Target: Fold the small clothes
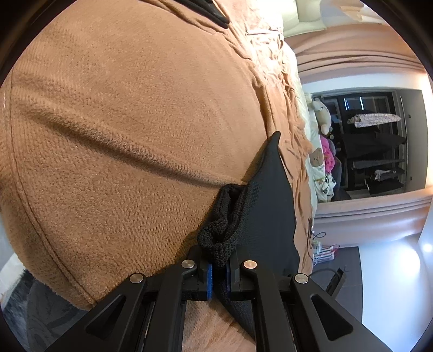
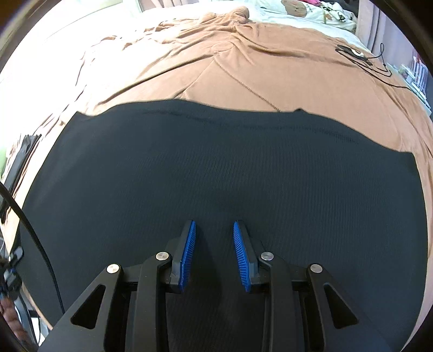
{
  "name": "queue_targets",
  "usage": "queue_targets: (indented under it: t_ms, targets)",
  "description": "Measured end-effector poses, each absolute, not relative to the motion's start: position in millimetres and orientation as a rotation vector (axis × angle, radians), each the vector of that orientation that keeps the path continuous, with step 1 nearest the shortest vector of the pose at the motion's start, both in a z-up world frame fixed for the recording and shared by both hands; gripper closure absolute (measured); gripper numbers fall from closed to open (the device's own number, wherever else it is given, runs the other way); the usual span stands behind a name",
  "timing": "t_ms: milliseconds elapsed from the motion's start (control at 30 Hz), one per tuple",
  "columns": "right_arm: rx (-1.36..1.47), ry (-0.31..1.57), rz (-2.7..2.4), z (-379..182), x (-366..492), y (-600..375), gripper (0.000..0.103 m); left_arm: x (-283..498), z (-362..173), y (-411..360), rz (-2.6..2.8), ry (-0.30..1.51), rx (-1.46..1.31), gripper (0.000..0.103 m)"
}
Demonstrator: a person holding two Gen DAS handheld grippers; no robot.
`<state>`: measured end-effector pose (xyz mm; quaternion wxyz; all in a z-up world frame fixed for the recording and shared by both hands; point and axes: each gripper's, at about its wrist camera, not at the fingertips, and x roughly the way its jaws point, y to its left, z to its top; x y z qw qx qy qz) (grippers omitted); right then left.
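A black ribbed-knit garment (image 2: 216, 173) lies spread flat on a tan fleece blanket (image 2: 270, 67) in the right wrist view. My right gripper (image 2: 214, 230) hovers just over its near part, blue pads apart and narrowing, with nothing pinched between them. In the left wrist view my left gripper (image 1: 219, 266) is shut on a bunched corner of the black garment (image 1: 270, 205), which rises from the blanket (image 1: 135, 121) as a pointed flap.
A black cable with a small device (image 2: 354, 54) lies on the blanket at the far right. White bedding with bear prints (image 2: 297, 10) is at the bed's head. An open wardrobe (image 1: 373, 146) and soft toys (image 1: 322, 113) stand beyond the bed edge.
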<state>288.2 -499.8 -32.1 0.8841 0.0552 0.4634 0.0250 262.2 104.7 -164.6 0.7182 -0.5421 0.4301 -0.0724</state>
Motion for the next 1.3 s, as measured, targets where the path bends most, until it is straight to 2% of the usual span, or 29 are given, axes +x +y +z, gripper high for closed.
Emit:
queue_targets:
  t_ms: [633,767,1300]
  targets:
    - [0.192,0.963,-0.001,-36,384,-527,0.077,260,-166,105,-0.184,0.943,-1.214,0.098]
    - [0.253,0.949,0.022,-28,370,-531,0.076,260,-165,108,-0.203,0.95,-1.24,0.098]
    - [0.204,1.045,0.243,-62,256,-510,0.077,276,-113,89,-0.44,0.813,-1.301,0.098]
